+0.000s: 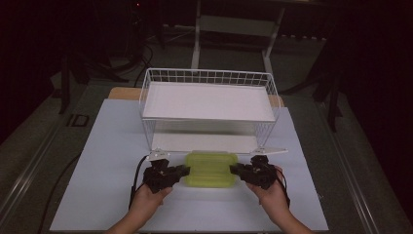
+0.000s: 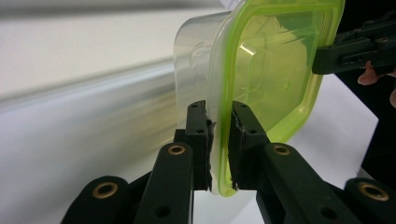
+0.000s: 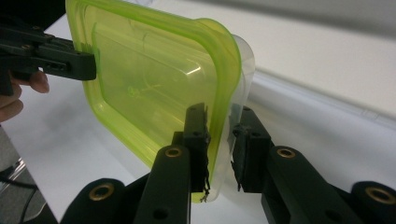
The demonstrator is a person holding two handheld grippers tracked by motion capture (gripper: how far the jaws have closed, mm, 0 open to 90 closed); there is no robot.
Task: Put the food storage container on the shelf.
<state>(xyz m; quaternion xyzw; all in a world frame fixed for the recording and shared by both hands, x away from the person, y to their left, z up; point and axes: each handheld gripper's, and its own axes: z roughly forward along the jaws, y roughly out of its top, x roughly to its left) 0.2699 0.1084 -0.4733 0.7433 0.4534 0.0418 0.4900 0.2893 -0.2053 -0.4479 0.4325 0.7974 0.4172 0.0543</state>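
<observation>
A pale sheet (image 1: 97, 161) is spread over the table and takes up most of the high view, with a strip of wooden tabletop (image 1: 122, 92) seen behind its far edge. On the far half of the sheet a white wire rack (image 1: 208, 105) is stood, its upper shelf covered by a white board and a second white board laid beneath it. Just in front of the rack, near the middle of the sheet's near half, a clear plastic container with a yellow-green lid (image 1: 211, 169) is held between the two tools, its long side set across the table. The lid is seated on the container, and the clear body is seen below it in both gripper views (image 2: 275, 79) (image 3: 154, 88). The left gripper (image 1: 184, 170) is brought in from the left end of the container, held in the person's left hand (image 1: 146, 197); in the left gripper view its jaws are closed on the rim, one pad (image 2: 198, 140) pressed against the clear wall and the other against the green lid edge. The right gripper (image 1: 234, 170) is applied to the opposite end from the right hand (image 1: 272, 192); in the right gripper view one pad (image 3: 196, 140) is pressed on the lid edge, while the other is set at the clear lip, where a narrow gap seems to remain, so a full clamp cannot be confirmed there. Each gripper is also caught, farther off, in the other's view at the opposite end of the lid (image 2: 355, 49) (image 3: 51, 58).
</observation>
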